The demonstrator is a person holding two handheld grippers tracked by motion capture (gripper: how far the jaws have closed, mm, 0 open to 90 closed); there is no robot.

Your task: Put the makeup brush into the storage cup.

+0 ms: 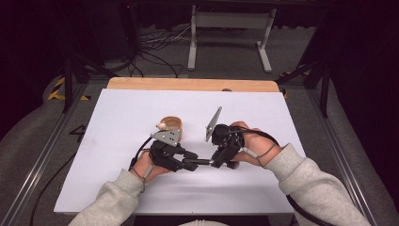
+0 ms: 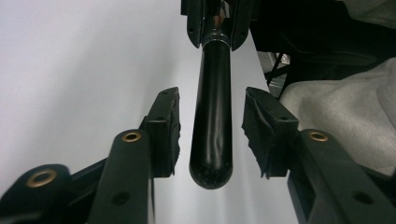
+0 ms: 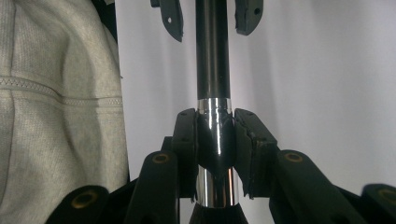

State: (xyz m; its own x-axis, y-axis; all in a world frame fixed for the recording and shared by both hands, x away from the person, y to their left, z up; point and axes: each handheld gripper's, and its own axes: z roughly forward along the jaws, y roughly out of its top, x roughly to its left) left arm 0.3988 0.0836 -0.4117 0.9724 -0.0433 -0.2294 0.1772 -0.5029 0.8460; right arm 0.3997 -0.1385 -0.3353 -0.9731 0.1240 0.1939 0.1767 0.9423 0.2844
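White tabletop [image 1: 141, 188] with wooden far edge [image 1: 193, 84]. Grey carpet floor [image 1: 226, 52] beyond. White metal stand [image 1: 230, 21] at back; black cables [image 1: 155, 52] on floor. Dark surroundings, metal rails [image 1: 42, 150] at sides.

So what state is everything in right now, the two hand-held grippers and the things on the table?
Right hand-held gripper: shut on the black rod, at its chrome-banded end.
Left hand-held gripper: jaws around the rod's rounded end, pads not touching it, so open.
Black rod: held level above the table, between the two grippers.
Wooden thing: resting on the white table, behind the left gripper, untouched.
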